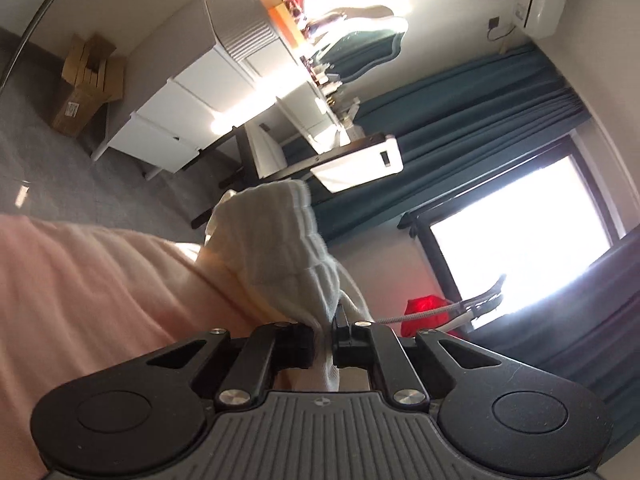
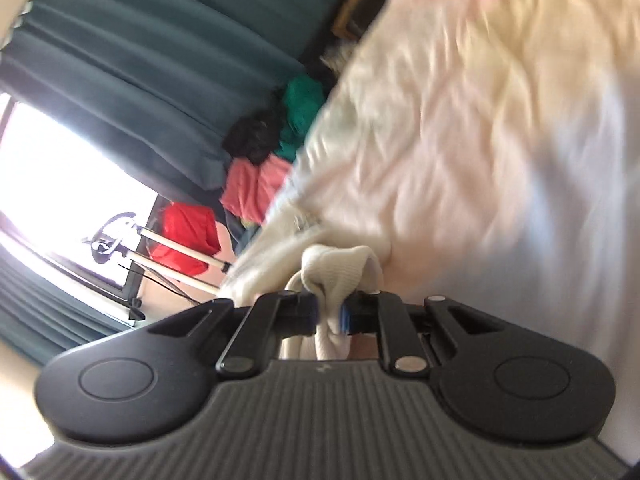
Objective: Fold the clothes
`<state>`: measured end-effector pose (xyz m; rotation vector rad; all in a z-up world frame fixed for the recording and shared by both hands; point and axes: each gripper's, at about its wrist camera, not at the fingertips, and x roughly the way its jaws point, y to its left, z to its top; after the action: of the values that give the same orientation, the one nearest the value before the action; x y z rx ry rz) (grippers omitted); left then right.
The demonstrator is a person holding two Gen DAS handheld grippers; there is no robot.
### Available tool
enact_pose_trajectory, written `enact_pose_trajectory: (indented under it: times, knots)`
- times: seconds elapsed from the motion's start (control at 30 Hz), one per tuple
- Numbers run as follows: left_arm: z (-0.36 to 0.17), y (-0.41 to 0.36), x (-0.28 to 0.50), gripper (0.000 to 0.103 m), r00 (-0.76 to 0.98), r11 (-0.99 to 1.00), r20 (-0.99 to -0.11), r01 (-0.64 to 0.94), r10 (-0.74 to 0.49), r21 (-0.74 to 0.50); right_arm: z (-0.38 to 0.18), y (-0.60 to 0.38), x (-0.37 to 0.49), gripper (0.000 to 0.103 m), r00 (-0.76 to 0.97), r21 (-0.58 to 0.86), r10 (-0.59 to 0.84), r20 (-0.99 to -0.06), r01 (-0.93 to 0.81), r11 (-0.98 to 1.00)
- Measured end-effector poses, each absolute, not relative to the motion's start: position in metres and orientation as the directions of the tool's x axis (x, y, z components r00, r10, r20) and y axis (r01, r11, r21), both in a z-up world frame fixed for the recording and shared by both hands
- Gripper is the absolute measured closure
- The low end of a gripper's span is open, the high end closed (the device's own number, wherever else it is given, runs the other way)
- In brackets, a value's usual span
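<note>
Two tongs, left (image 1: 325, 334) and right (image 2: 329, 316), pinch one cream garment (image 1: 276, 248)

the cream ribbed-knit garment (image 1: 276, 248) is bunched and lifted off the pink bed surface (image 1: 80, 280), one fold pinched at each end, its body spreading wide, wrinkled and motion-blurred in the right wrist view.

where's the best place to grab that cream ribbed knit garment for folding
By its thick ribbed hem on the cream ribbed knit garment, coming edge-on from the side. The left hand-held gripper and right hand-held gripper each already pinch a bunched edge, which looks secure.
</note>
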<state>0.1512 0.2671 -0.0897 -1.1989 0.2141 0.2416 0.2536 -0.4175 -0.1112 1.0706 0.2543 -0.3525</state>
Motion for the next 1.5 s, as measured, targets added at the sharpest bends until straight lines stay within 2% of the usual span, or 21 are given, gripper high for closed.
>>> enact_pose_trajectory:
  times: [0.17,0.23,0.43,0.5,0.67,0.7,0.8,0.87,0.93,1.0,1.07,1.1,1.13,1.23,1.33,1.5]
  knots:
    - [-0.061,0.283,0.123,0.095,0.966,0.329,-0.232,-0.257,0.115,-0.909,-0.063,-0.452,0.207,0.089,0.947,0.767,-0.185,-0.263,0.322,0.555]
    - [-0.063,0.285,0.117,0.095,0.960,0.327,-0.261,-0.279,0.099,-0.903,-0.056,-0.462,0.190,0.089,0.951,0.748,-0.198,-0.237,0.308,0.588]
    - [-0.069,0.290,0.099,0.095,0.936,0.325,-0.348,-0.345,0.051,-0.881,-0.076,-0.485,0.151,0.089,0.946,0.699,-0.200,-0.257,0.324,0.637]
    - [-0.071,0.292,0.092,0.094,0.926,0.325,-0.376,-0.367,0.035,-0.872,-0.086,-0.491,0.155,0.089,0.932,0.694,-0.181,-0.312,0.354,0.627]
    - [-0.077,0.296,0.077,0.089,0.896,0.326,-0.445,-0.419,-0.005,-0.847,-0.090,-0.473,0.173,0.088,0.916,0.546,-0.205,-0.345,0.373,0.750]
    - [-0.078,0.297,0.074,0.083,0.889,0.326,-0.458,-0.429,-0.013,-0.842,-0.091,-0.469,0.174,0.088,0.915,0.528,-0.204,-0.349,0.372,0.764]
    - [-0.080,0.293,0.067,0.042,0.853,0.354,-0.519,-0.470,-0.053,-0.808,-0.093,-0.472,0.170,0.088,0.914,0.571,-0.168,-0.369,0.365,0.735]
    - [-0.082,0.284,0.065,0.036,0.814,0.392,-0.574,-0.500,-0.093,-0.772,-0.095,-0.476,0.163,0.088,0.910,0.613,-0.153,-0.385,0.376,0.695]
    - [-0.089,0.275,0.066,0.028,0.807,0.373,-0.577,-0.500,-0.126,-0.782,-0.097,-0.481,0.156,0.088,0.911,0.670,-0.134,-0.390,0.381,0.637]
    - [-0.095,0.268,0.070,0.029,0.802,0.364,-0.583,-0.509,-0.129,-0.780,-0.098,-0.486,0.149,0.088,0.913,0.719,-0.118,-0.389,0.382,0.581]
    - [-0.100,0.260,0.075,0.040,0.798,0.371,-0.591,-0.517,-0.117,-0.772,-0.094,-0.484,0.142,0.088,0.921,0.732,-0.122,-0.369,0.369,0.572]
    - [-0.101,0.256,0.077,0.053,0.797,0.393,-0.597,-0.522,-0.093,-0.757,-0.088,-0.477,0.138,0.088,0.928,0.718,-0.141,-0.344,0.357,0.597]
    - [-0.101,0.252,0.079,0.061,0.795,0.414,-0.603,-0.527,-0.068,-0.742,-0.081,-0.469,0.134,0.088,0.935,0.699,-0.163,-0.314,0.344,0.627]
    - [-0.093,0.240,0.085,0.077,0.814,0.490,-0.581,-0.501,-0.013,-0.713,-0.060,-0.445,0.121,0.088,0.951,0.631,-0.220,-0.219,0.310,0.711]
    - [-0.078,0.235,0.082,0.081,0.863,0.504,-0.505,-0.443,0.015,-0.742,-0.060,-0.442,0.151,0.089,0.943,0.585,-0.237,-0.233,0.330,0.741]
    - [-0.053,0.237,0.085,0.082,0.925,0.506,-0.375,-0.353,0.062,-0.787,-0.063,-0.439,0.206,0.087,0.928,0.507,-0.263,-0.265,0.365,0.781]
